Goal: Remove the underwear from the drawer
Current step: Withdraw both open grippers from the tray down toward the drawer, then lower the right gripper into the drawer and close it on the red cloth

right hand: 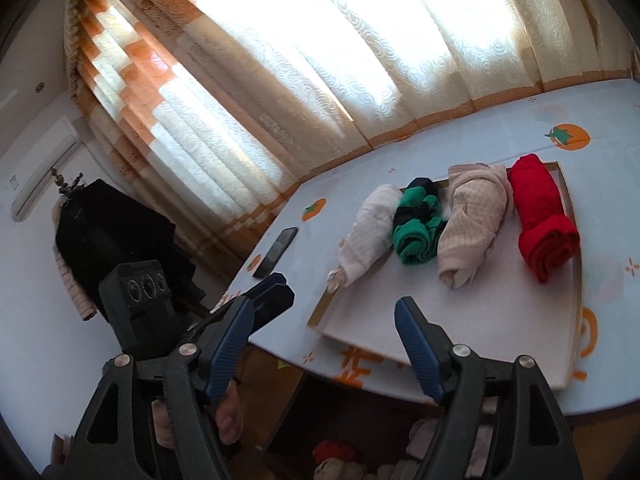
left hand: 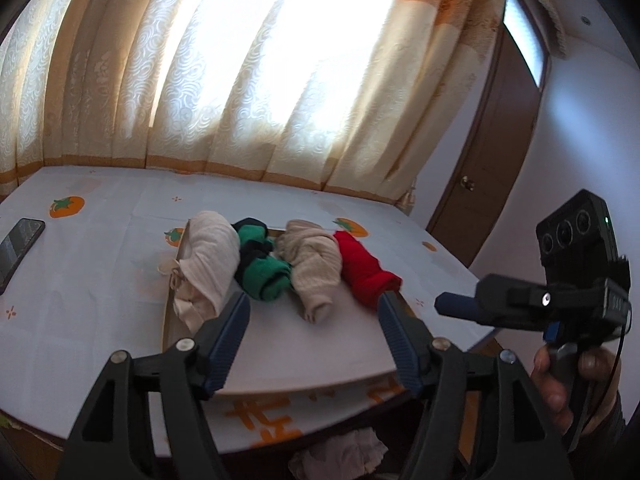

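The left claw (left hand: 312,300) stands spread wide, with nothing between its blue-padded fingers (left hand: 230,332); it touches nothing and hangs above the near part of a flat tray (left hand: 280,352) on the bench (left hand: 80,280). The right claw (right hand: 324,308) is likewise spread and empty, held over the bench's near edge. Each claw shows in the other's view: the right one (left hand: 452,304) at the right edge of the left wrist view, gripped by a hand (left hand: 560,384), and the left one (right hand: 272,292) low at the left of the right wrist view, its fingers apart as far as can be told.

Four rolled pieces of underwear lie side by side across the far part of the tray: a white roll (left hand: 208,268), a green and black roll (left hand: 260,268), a beige roll (left hand: 312,268) and a red roll (left hand: 364,268). None is touched by either claw.

A phone (left hand: 18,248) lies on the bench left of the tray. Below the bench's near edge more bundled cloth (right hand: 336,452) shows, in what may be the drawer; its walls cannot be made out. A curtain (left hand: 240,80) hangs behind the bench.
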Demonstrator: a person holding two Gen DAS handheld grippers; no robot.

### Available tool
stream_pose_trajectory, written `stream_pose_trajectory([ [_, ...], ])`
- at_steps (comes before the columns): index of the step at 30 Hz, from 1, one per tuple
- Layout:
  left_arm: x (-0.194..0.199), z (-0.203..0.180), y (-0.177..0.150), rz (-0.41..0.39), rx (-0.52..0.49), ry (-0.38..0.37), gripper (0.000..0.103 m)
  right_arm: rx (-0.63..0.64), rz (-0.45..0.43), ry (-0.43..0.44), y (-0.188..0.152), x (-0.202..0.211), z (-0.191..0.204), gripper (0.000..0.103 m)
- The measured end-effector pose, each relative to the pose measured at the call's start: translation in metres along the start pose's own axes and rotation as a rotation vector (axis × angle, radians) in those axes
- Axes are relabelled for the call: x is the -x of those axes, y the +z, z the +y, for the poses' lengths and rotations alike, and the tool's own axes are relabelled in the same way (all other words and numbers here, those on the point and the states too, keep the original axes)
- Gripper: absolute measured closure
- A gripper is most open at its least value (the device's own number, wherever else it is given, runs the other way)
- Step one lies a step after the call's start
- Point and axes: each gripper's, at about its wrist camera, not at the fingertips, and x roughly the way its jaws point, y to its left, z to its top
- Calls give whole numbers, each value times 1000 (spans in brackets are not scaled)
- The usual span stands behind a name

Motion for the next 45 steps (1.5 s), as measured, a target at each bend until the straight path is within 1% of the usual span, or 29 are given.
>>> stream_pose_trajectory([
  [4, 11, -9, -17, 3, -17, -10, 36, 15, 4, 1, -18, 16, 4, 25],
  [9, 22, -19, -41, 19, -40, -10, 36, 6, 34, 2, -46, 27, -1, 25],
  [14, 29, -21, -64, 44, -42, 0, 34, 4, 61, -14, -71, 34, -12, 25],
  [17, 31, -20, -81, 62, -51, 27, 34, -9, 83, -36, -87, 36, -22, 25],
  [20, 32, -19, -95, 85, -73, 59, 34, 9, 106, -82, -103, 37, -33, 25],
  [23, 29, -16, -114, 133, -93, 94, 34, 36, 140, -145, -117, 34, -44, 25],
  [28, 24, -4, -138, 196, -69, 115, 34, 77, 190, -220, -137, 27, -61, 25],
  [32, 23, 3, -154, 241, -62, 130, 34, 141, 236, -267, -150, 19, -68, 25],
  [36, 24, 9, -162, 270, -60, 143, 34, 279, 305, -304, -163, 7, -61, 25],
  [37, 24, 10, -163, 275, -56, 144, 34, 332, 334, -306, -167, 2, -58, 25],
  [39, 23, 12, -164, 285, -53, 146, 34, 390, 370, -301, -174, -5, -55, 25],
  [41, 22, 13, -166, 292, -50, 146, 34, 462, 428, -299, -180, -14, -53, 25],
  [45, 21, 15, -169, 310, -46, 142, 34, 546, 492, -289, -184, -24, -54, 25],
])
